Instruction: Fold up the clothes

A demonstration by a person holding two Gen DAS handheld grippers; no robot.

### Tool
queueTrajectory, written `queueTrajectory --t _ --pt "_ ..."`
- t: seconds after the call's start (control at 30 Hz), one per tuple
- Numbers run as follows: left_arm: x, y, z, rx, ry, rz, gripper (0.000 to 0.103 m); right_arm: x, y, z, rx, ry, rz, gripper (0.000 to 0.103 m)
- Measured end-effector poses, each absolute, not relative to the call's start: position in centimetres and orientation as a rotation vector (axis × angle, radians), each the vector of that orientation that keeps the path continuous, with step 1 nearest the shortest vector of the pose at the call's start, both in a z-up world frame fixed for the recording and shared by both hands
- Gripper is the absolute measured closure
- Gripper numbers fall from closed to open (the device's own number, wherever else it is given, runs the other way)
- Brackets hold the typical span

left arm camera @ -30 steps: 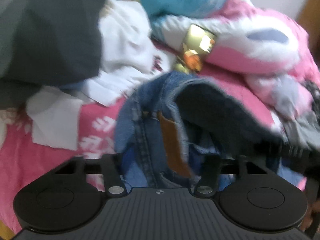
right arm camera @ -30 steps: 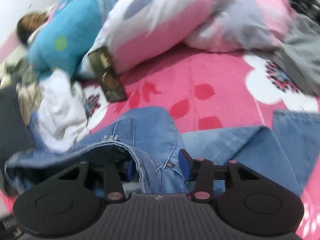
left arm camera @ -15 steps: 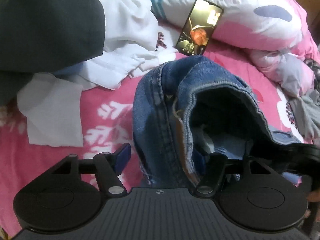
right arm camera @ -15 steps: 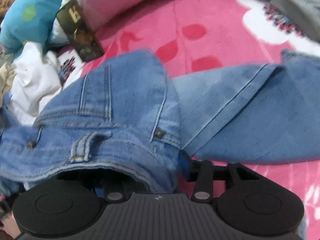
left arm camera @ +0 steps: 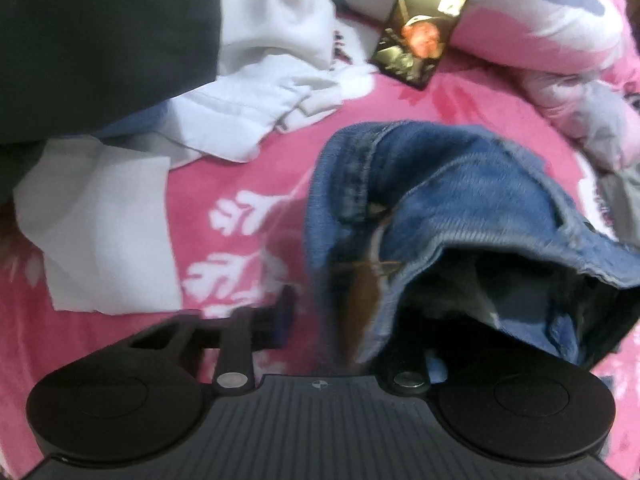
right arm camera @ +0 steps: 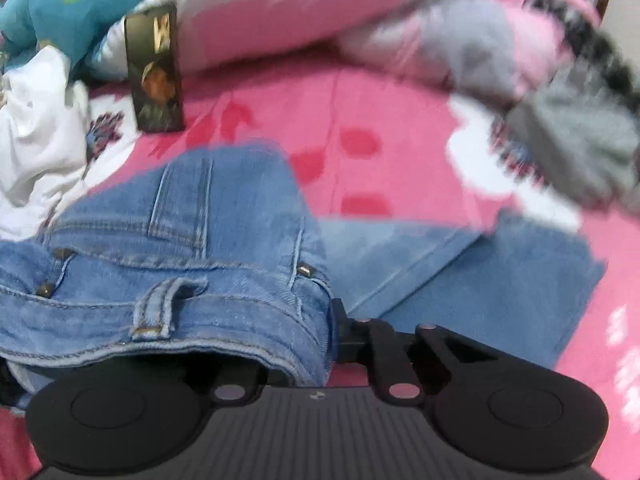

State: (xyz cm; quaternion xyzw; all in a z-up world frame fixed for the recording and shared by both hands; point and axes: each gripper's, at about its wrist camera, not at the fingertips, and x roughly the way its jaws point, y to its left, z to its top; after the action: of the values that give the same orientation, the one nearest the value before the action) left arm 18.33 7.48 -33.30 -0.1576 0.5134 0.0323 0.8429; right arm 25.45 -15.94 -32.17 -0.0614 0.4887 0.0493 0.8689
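Two claws, left claw (left arm camera: 340,320) and right claw (right arm camera: 296,340), have just closed onto the jeans (right arm camera: 192,248) waistband.

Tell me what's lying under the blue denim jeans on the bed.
Under the blue denim jeans lies the pink flowered bedspread, showing all around them. Whatever sits directly beneath the bunched waistband is covered by denim and can't be seen.

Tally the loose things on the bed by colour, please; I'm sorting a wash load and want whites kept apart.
Blue: 1, the jeans
White: 1 heap, the white clothes
Dark: 1, the dark garment
Grey: 1, the grey garment
Black: 1, the phone
Total: 5
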Motion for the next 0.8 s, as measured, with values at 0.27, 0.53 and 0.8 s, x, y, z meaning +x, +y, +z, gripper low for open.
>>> queueTrajectory --t 0.27,0.53,0.8 --pt "13.9 1.9 -28.0 -0.421 1.003 -0.094 0.095 26.6 -19.6 -26.3 -0.225 0.788 0.1 0.096" --pt "8.2 -14.9 -20.5 -0.517 0.906 -0.593 0.095 26.4 -33.9 -16.6 -0.276 0.615 0.077 0.097" --pt "7.4 -29.6 -11.1 -0.722 0.7 -1.059 0.095 22.9 -48.7 2.0 -0.515 0.369 -0.091 0.096"
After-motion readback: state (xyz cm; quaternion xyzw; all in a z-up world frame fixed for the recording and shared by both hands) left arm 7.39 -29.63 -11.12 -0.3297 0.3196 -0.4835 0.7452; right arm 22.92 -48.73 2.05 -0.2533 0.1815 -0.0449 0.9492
